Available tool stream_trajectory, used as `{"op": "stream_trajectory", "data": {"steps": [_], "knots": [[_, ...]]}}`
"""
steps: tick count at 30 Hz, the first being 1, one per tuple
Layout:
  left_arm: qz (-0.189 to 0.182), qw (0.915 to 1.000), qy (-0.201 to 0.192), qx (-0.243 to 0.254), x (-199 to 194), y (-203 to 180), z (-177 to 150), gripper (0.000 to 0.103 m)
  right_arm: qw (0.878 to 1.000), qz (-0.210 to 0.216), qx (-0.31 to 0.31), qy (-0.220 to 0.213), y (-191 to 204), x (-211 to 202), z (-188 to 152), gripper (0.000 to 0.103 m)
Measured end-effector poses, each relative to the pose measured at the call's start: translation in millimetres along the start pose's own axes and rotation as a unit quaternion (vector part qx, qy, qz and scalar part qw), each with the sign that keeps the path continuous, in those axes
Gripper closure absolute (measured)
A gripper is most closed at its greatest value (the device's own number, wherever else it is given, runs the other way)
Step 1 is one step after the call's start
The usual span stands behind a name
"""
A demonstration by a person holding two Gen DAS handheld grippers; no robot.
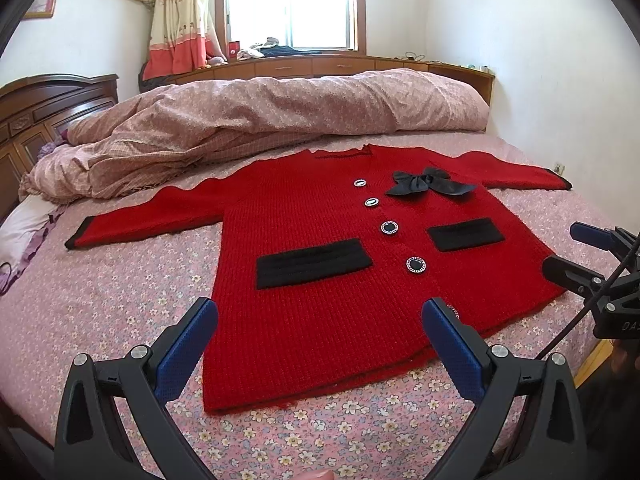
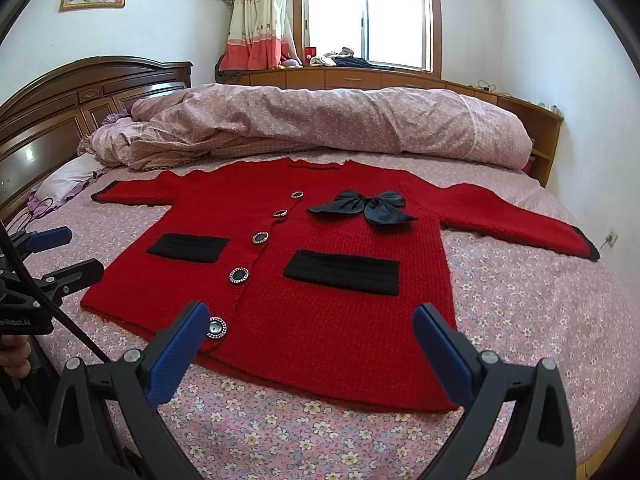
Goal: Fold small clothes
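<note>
A small red knit cardigan (image 1: 320, 320) lies flat and face up on the bed, sleeves spread to both sides. It has black pockets, a black bow (image 1: 428, 184) near the neck and round buttons down the front. It also shows in the right wrist view (image 2: 340, 312). My left gripper (image 1: 320, 312) is open and empty, held just above the cardigan's hem. My right gripper (image 2: 312, 320) is open and empty, also over the hem. The right gripper shows at the right edge of the left wrist view (image 1: 576, 256), and the left gripper at the left edge of the right wrist view (image 2: 68, 252).
The bed has a pink floral sheet (image 1: 120, 300). A rolled pink duvet (image 1: 280, 112) lies behind the cardigan. A wooden headboard (image 2: 80, 100) stands at the left, with a pillow (image 2: 68, 180) beside it. A wooden cabinet (image 2: 360, 78) runs under the window.
</note>
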State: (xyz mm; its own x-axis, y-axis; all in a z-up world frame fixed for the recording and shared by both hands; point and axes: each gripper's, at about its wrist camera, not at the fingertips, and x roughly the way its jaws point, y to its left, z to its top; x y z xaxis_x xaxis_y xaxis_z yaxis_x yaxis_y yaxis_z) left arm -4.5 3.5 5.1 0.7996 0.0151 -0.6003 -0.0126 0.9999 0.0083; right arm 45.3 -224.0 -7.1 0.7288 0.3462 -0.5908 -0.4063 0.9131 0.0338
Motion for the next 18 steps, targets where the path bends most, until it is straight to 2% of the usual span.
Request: {"op": "stream_trajectory", "data": {"steps": [18], "knots": [[-0.002, 1.0, 0.002, 0.002, 2.4, 0.7, -0.9, 0.004, 1.0, 0.0, -0.002, 0.001, 0.8, -0.2, -0.5, 0.0]]}}
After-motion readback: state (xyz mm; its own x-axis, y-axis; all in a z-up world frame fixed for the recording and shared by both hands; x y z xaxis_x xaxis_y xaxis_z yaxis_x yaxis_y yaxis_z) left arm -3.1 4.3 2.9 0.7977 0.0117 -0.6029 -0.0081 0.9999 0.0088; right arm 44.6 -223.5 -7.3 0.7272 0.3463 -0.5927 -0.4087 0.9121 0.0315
